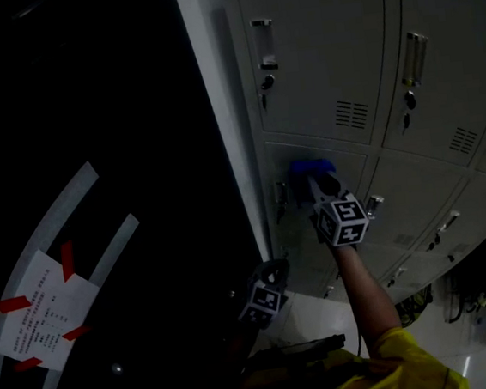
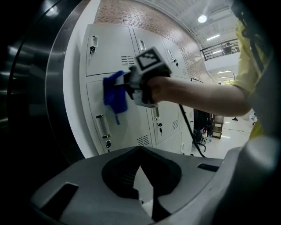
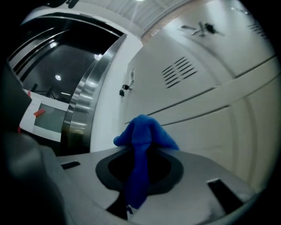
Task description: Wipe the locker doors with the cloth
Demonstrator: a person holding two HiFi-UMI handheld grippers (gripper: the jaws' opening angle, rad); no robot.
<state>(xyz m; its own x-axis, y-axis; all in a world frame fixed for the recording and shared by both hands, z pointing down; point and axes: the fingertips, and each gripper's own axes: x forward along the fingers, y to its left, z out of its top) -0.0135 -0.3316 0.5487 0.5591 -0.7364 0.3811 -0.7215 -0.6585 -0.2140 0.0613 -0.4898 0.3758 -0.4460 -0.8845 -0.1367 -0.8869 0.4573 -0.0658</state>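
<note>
A blue cloth (image 1: 311, 169) is pressed against the top left of a grey locker door (image 1: 348, 168) in the second row, leftmost column. My right gripper (image 1: 317, 183) is shut on it, its marker cube below. The right gripper view shows the cloth (image 3: 142, 132) bunched at the jaw tips and hanging down between them (image 3: 138, 176), close to the door (image 3: 206, 127). My left gripper (image 1: 269, 275) hangs lower, away from the lockers, its jaws closed together with nothing held (image 2: 140, 176). In its view the cloth (image 2: 115, 94) sits above the door's handle (image 2: 102, 126).
More grey locker doors (image 1: 322, 43) fill the wall above and to the right, each with a handle, lock and vent. A dark glossy curved wall (image 1: 117, 142) stands to the left, with a taped paper notice (image 1: 40, 318). A black cable (image 2: 189, 132) trails from the right gripper.
</note>
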